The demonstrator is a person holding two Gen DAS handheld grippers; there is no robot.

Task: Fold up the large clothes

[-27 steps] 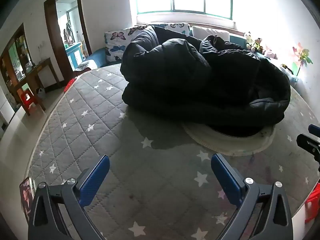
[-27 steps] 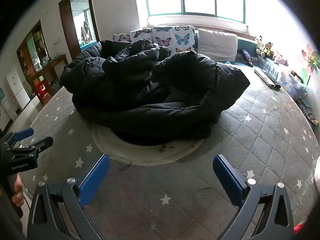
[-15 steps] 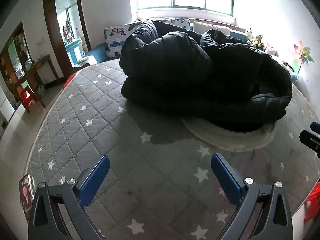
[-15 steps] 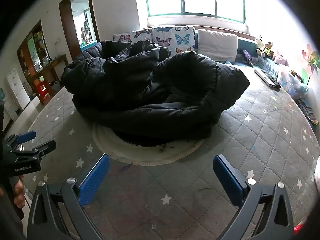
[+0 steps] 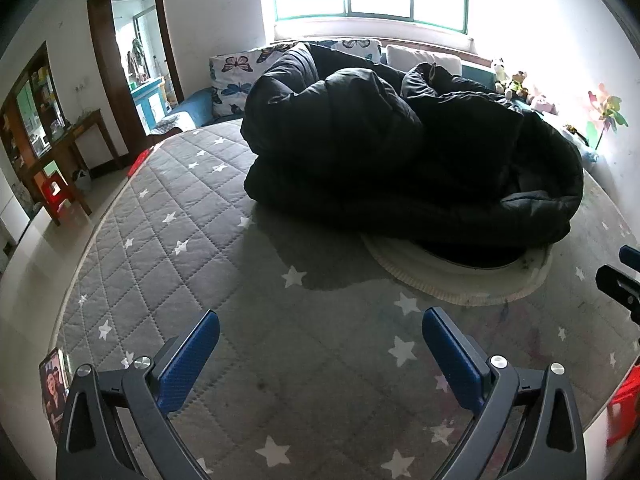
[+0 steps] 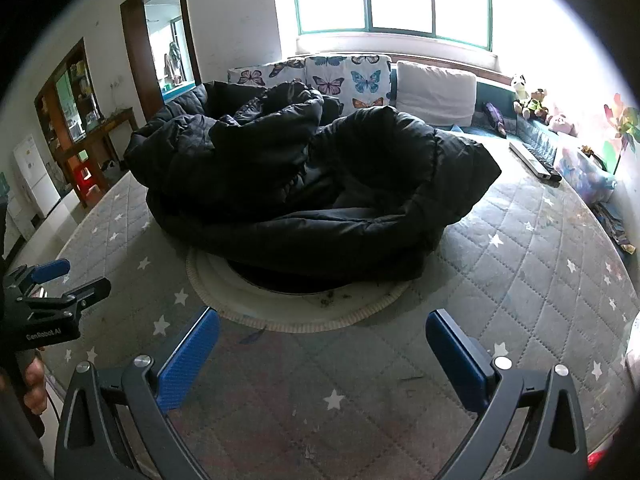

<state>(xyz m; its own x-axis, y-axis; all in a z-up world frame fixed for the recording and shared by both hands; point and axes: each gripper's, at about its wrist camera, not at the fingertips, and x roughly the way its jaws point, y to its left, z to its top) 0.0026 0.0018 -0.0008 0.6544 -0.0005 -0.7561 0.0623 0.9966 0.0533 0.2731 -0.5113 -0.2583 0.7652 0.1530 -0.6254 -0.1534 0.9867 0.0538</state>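
Observation:
A big black puffer coat lies crumpled in a heap on a grey star-patterned mattress. Its cream inner lining or hem shows in a ring under the near side. My left gripper hovers over the mattress short of the coat, wide open and empty. My right gripper does the same, also wide open with nothing between its blue pads. Each gripper shows at the edge of the other's view.
Butterfly-print cushions and a white pillow line the far edge under the window. Soft toys and a long flat remote-like object lie at the right. A wooden table with a red stool stands left, beside the mattress edge.
Both grippers have drifted slightly: in the left view the coat has crept a little upward and away. The jaws stay wide open.

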